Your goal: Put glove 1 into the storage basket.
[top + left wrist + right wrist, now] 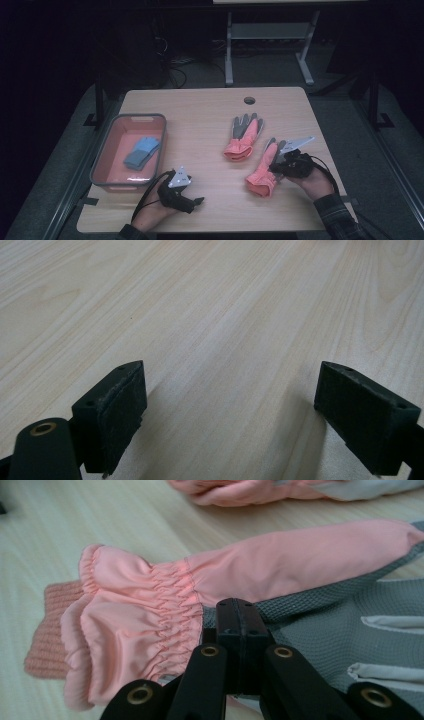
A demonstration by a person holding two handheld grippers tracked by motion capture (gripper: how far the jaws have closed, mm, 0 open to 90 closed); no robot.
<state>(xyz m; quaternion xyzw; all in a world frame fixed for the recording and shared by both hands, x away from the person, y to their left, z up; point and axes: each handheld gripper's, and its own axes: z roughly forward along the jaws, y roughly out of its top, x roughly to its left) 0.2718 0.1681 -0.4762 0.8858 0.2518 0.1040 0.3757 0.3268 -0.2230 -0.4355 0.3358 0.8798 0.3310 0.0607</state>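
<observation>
Jaws of the right gripper point(239, 611) pinch, it seems, the unbranded pink glove point(150, 610); left gripper's point(230, 410) gape wide.

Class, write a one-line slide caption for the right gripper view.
Right gripper shut on the pink-and-grey glove near its gathered cuff.

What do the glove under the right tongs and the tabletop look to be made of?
Glove: smooth pink woven fabric, matte, gathered elastic at the wrist, a ribbed knit cuff, and a grey textured palm, possibly rubbery grip cloth. Tabletop: pale wood grain, evenly smooth, likely laminate rather than solid wood.
</observation>
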